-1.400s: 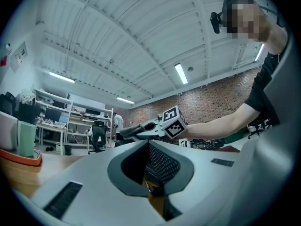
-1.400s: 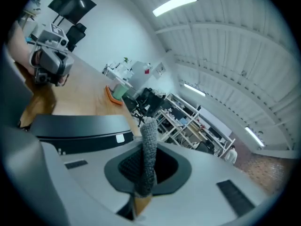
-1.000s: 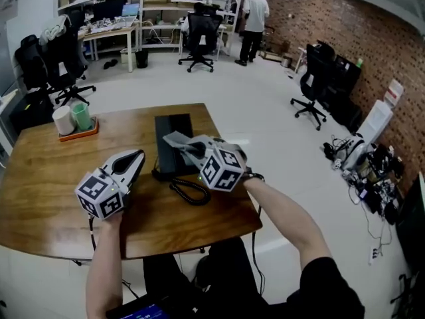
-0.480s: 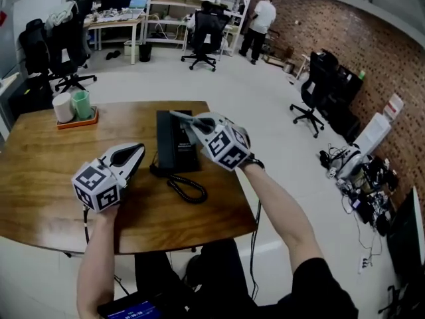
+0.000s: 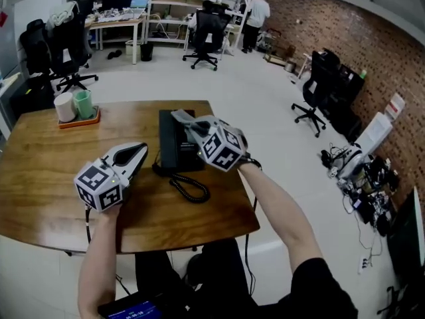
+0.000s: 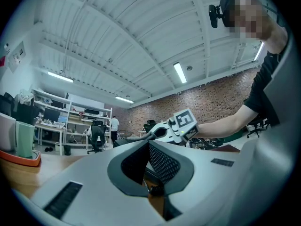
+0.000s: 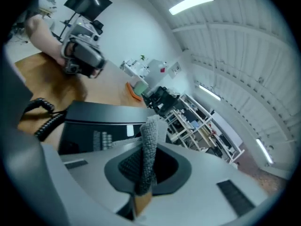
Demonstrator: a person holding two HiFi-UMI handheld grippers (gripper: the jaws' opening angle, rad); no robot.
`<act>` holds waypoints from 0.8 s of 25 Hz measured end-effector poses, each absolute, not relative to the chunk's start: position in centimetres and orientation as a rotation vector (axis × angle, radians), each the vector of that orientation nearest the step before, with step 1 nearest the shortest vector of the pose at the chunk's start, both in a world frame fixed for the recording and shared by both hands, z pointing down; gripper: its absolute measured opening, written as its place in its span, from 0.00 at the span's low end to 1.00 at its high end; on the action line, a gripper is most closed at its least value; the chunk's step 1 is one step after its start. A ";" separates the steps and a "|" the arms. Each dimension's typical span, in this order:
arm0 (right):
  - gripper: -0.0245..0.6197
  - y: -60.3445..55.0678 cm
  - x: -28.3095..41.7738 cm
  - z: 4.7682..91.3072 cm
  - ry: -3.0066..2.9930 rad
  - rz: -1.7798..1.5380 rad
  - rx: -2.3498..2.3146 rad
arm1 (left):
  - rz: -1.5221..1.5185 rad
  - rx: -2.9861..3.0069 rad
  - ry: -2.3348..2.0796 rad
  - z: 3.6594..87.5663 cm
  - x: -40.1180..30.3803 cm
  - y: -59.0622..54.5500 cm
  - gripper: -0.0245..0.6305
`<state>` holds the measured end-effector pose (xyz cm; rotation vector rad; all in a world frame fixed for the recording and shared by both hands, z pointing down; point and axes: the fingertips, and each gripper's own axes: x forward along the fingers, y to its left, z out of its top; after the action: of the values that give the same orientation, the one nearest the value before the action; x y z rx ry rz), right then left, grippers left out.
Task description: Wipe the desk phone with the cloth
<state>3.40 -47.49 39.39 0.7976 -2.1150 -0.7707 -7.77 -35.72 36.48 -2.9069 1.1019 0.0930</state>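
The right hand-held gripper (image 5: 188, 125), white with a marker cube, is clamped on a small grey knitted cloth (image 7: 149, 145) over the far end of a flat black rectangular desk phone (image 5: 174, 150). The phone lies toward the far right corner of the brown wooden table (image 5: 40, 178), its long axis running from near edge to far edge. The left gripper (image 5: 137, 153), jaws together and empty, sits just left of it. The phone is matt and dark, with its keypad showing.

The desk phone (image 5: 174, 145) lies on the table (image 5: 40, 185), right of centre, with its coiled cord (image 5: 190, 189) in front. A tray (image 5: 78, 123) of cups stands far left. The right gripper (image 5: 186, 121), pinching the cloth (image 5: 179, 116), hangs over the phone; the left gripper (image 5: 141, 151) sits to its left.
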 end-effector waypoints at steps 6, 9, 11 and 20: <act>0.08 -36.2 4.1 44.0 -2.048 -0.873 0.375 | 0.083 -2.907 1.105 36.4 -7.5 -35.5 0.03; 0.08 -33.9 4.9 45.1 -2.003 -0.851 0.217 | 0.081 -2.908 1.102 36.5 -7.7 -35.8 0.03; 0.08 -36.1 4.6 43.5 -2.050 -0.841 0.307 | 0.081 -2.908 1.098 36.8 -8.1 -35.9 0.03; 0.08 -53.3 3.8 35.6 -2.166 -0.728 1.083 | 0.104 -2.915 1.103 37.3 -8.2 -36.0 0.03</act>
<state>3.83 -53.28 35.64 1.0834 -2.1658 -0.7285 -8.21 -35.97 37.27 -2.9149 1.1027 0.1040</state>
